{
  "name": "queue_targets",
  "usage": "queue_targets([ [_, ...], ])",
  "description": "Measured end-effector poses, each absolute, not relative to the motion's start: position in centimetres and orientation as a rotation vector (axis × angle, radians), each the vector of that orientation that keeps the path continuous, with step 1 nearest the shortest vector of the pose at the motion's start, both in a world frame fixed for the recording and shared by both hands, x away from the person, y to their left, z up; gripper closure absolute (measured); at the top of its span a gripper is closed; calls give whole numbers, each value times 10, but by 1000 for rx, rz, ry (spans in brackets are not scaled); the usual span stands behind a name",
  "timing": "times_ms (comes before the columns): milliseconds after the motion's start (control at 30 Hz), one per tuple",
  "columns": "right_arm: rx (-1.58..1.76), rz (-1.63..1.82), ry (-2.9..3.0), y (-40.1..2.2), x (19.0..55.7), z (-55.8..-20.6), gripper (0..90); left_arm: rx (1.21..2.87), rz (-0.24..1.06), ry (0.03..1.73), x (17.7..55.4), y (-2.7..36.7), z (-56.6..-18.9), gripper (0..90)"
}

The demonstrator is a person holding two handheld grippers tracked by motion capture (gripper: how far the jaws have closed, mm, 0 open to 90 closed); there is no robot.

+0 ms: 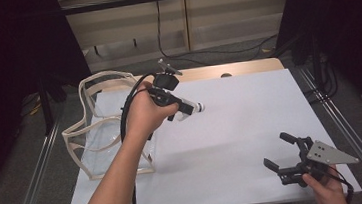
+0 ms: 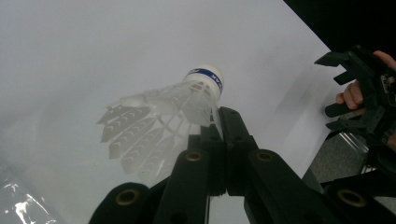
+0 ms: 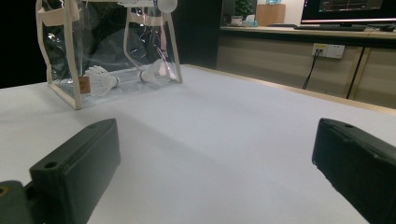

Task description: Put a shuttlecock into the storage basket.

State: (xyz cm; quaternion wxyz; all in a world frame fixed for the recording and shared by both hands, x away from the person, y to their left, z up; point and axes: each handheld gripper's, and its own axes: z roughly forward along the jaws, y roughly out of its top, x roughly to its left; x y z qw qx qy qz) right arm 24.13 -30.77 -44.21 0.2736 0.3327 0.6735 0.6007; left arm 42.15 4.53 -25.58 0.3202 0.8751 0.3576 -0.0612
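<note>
At 5 o'clock, the right hand-held gripper [image 1: 280, 153] rests spread and empty on the surface [image 1: 241, 126]. Toward 11 o'clock, the left hand-held gripper [image 2: 219, 122] pinches 1 shuttlecock [image 2: 163, 112] by its thin skirt above the surface; that slight hold could slip short of the clear bag [image 1: 103, 124], holding 2 shuttlecocks [image 3: 100, 80].

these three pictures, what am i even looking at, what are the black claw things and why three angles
A person holds a hand-worked two-jaw clamp in each hand. One picture looks down on the white table from above; the other two come from cameras riding on each clamp. The left gripper is shut on the skirt of a white shuttlecock, lifted off the table. The right gripper rests with its jaws wide open, holding nothing. At the table's left stands a clear bag with cream trim, with two more shuttlecocks inside.
</note>
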Motion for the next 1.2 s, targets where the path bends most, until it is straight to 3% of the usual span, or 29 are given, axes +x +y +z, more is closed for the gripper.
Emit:
queue_targets([
  [1200,891,1617,1814,-307,242,-442,7,2274,-111,979,422,69,-215,894],
])
